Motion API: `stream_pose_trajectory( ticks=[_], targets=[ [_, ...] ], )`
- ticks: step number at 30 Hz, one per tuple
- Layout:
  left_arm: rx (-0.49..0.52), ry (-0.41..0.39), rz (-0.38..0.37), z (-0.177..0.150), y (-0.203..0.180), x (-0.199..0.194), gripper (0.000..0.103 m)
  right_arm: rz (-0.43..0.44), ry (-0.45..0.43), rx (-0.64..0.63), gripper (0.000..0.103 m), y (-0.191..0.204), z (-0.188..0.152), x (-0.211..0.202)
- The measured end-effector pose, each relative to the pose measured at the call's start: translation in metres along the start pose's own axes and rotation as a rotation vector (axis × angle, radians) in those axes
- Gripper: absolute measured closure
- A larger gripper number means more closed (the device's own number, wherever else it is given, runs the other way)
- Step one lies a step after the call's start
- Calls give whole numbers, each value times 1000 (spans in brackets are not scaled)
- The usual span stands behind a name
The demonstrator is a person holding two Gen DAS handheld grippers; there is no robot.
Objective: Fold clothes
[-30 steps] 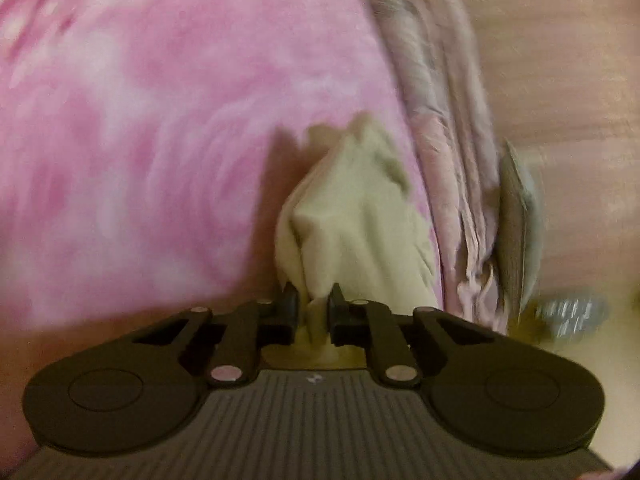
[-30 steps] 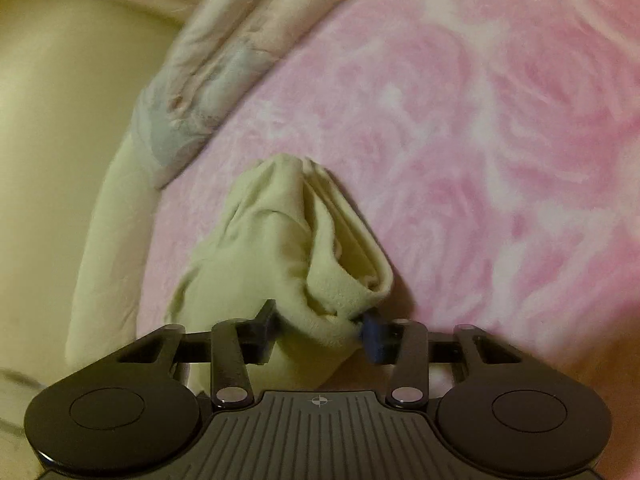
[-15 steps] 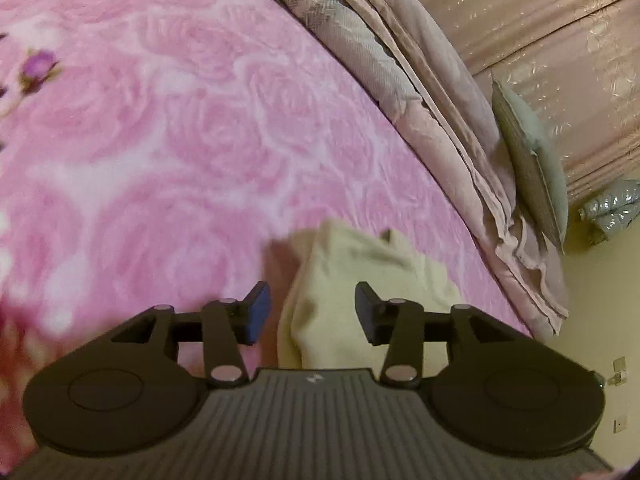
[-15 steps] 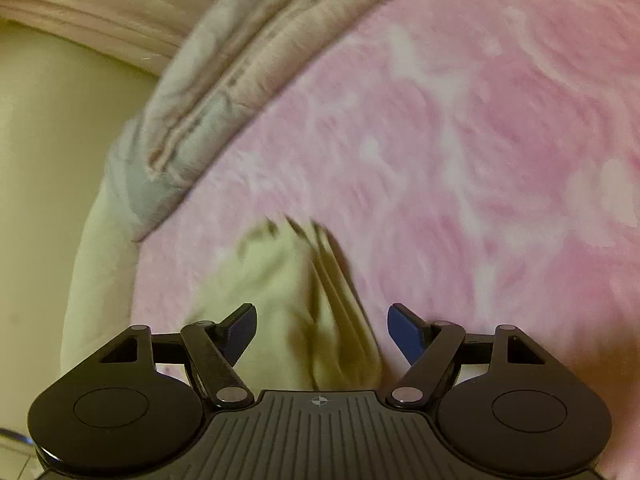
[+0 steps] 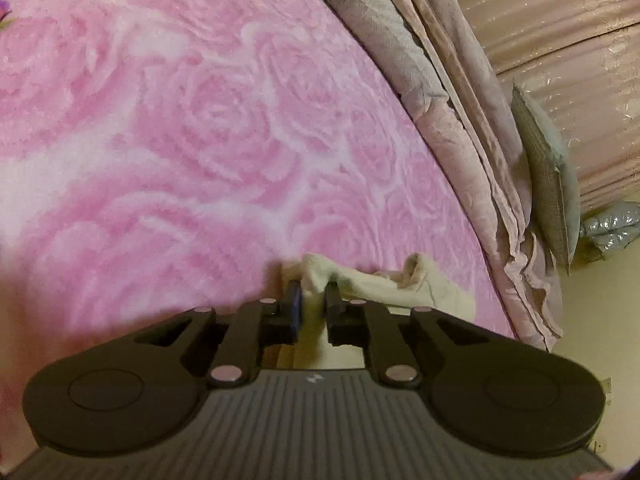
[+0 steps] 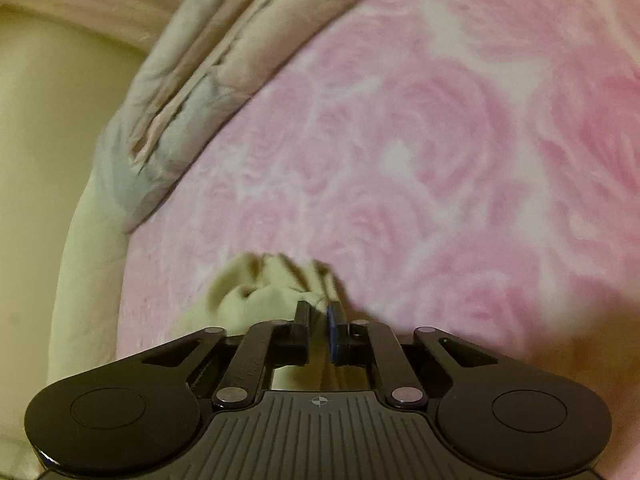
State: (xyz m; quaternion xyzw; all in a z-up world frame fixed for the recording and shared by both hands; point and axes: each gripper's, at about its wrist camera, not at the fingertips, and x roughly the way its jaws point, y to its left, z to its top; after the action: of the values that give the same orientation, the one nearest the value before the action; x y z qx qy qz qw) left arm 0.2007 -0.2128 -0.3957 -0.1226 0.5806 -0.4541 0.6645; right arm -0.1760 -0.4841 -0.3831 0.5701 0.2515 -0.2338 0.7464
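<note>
Right now a small pale yellow-cream cloth garment (image 5: 384, 284) lies bunched on a pink plush blanket printed with large roses (image 5: 200, 140), near the blanket's edge, and I hold it from two places. My left gripper (image 5: 311, 292) has its two black fingers drawn close together with a fold of the cloth pinched between them. My right gripper (image 6: 318, 312) does the same: its fingers are nearly together and a ridge of the same cloth (image 6: 260, 284) sits between them. I judge that two grips on separate parts of the fabric let me lift and spread it, since a crumpled piece cannot be folded neatly until it is opened out.

Beyond the garment, a stack of folded pinkish-grey quilts (image 5: 452, 112) runs along the blanket's far edge. A grey cushion (image 5: 548, 184) leans just beside the stack, with a ribbed beige curtain (image 5: 560, 40) behind and a crinkled silver bag (image 5: 612, 228) near the cushion.

Half a second ago both grippers were spread wide above the cloth, gripping nothing; they have now closed on it again. A full second ago each held a taller, standing bunch of fabric, so this looks like a fresh grip on a lower, flatter heap.
</note>
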Motion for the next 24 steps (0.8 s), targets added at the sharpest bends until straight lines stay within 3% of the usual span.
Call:
stream_pose_trajectory(
  ticks=[1,2,3,6,9,11,16,20,24],
  targets=[
    [15,-2,9,2,-5,-3,89,-6,-22,7,77,2,1,-5],
    [29,-5,18,4,-9,-6,89,-36,-62,7,53,5,1,-15],
    [25,-8,13,6,-11,-11,86,-37,-88,13,45,7,0,-26],
    [6,-23,8,8,-12,-29,81,-20,-137,38,46,8,-8,-58],
    [-24,-20,19,3,-11,-47,81,-9,-107,80,46,1,-30,-83],
    [-52,-7,38,-9,-8,-55,73,-1,-70,81,46,1,-47,-97],
    [-149,1,50,-53,6,-75,71,-10,-25,4,45,12,-80,-104],
    [-183,-7,48,-77,7,-85,71,-12,-57,-108,46,27,-86,-107],
    [-196,17,60,-88,6,-83,68,27,-19,-110,46,25,-86,-98]
  ],
)
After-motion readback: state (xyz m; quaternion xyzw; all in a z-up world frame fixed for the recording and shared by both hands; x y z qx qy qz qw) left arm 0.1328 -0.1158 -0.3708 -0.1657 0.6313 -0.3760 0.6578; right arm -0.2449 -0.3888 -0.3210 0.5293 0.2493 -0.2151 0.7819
